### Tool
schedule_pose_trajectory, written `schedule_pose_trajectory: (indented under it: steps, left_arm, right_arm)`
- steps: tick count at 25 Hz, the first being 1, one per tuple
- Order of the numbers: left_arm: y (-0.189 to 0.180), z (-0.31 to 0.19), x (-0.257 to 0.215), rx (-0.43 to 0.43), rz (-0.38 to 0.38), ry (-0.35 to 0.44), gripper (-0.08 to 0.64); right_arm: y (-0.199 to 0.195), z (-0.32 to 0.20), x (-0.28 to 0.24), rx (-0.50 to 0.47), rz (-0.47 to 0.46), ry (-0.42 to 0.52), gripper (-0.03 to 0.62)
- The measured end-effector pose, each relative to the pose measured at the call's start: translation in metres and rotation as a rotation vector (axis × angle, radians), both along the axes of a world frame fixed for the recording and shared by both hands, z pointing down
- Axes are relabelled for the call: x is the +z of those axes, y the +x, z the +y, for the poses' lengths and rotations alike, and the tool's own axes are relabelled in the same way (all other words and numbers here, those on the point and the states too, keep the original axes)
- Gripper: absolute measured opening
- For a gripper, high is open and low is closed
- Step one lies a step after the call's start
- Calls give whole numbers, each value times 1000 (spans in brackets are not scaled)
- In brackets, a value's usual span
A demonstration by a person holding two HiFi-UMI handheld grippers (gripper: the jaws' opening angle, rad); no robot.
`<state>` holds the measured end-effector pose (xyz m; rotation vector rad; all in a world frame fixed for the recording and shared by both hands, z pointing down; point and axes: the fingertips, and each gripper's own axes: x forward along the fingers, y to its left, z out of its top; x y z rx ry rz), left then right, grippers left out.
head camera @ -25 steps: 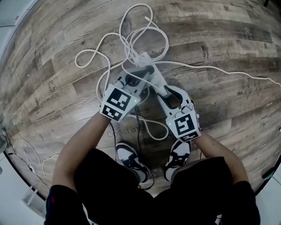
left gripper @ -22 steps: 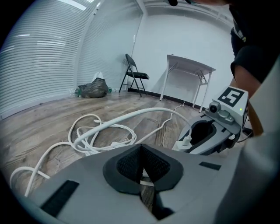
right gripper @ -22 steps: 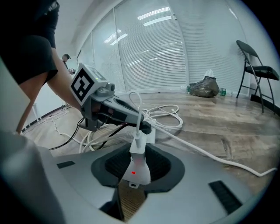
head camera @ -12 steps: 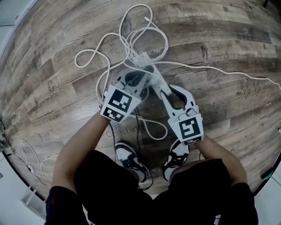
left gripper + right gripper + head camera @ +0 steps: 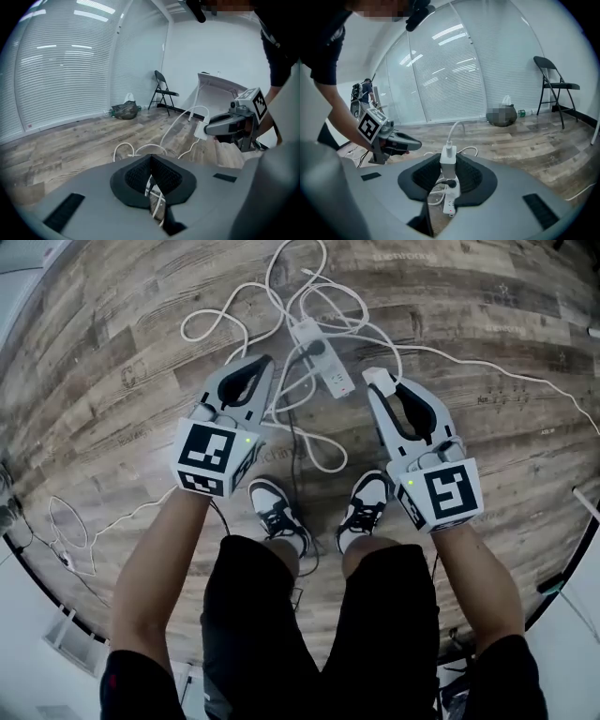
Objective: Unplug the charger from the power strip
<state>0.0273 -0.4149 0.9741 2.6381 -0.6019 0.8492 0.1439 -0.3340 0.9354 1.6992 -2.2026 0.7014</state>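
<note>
The white power strip (image 5: 320,359) lies on the wood floor with a black plug (image 5: 315,348) still in it. My right gripper (image 5: 377,383) hangs raised to the right of the strip, shut on the white charger (image 5: 371,377). In the right gripper view the charger (image 5: 449,156) stands upright between the pads of the right gripper (image 5: 449,163), its white cable rising from the top, and the power strip (image 5: 451,199) shows far below. My left gripper (image 5: 264,361) hangs left of the strip. In its own view the left gripper (image 5: 151,162) is shut with nothing held.
Loops of white cable (image 5: 234,322) sprawl around the strip. The person's shoes (image 5: 275,512) stand just behind it. A folding chair (image 5: 555,89) and a dark bag (image 5: 124,110) sit by the blinds. A white table (image 5: 220,84) stands beyond the right gripper.
Both grippers have lifted off the power strip and spread apart. The right one has come up with the charger, now out of the strip.
</note>
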Motion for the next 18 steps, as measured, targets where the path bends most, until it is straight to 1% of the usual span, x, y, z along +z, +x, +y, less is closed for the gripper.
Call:
schedule_pose_trajectory:
  steps: [3,7,12,15,18]
  left_arm:
    - [-19,6,-69,-72,8,-13,20]
    - [-36,17,-180,-141,51,-34,20]
    - [-45,30,-334,-190,110,-15,20]
    - [-57,41,-433,-252,150,-16,20]
    - [-75,48,-529,-324,194,-11,20]
  right_arm:
    - [11,6,-62,72,-22,-15,106]
    - [14,17,-153,117,-63,-13,106]
    - [21,49,-271,188,-86,-44,107]
    - [23,68,-352,223,-96,-56,107]
    - [21,78,-441,244,-102,-32,106]
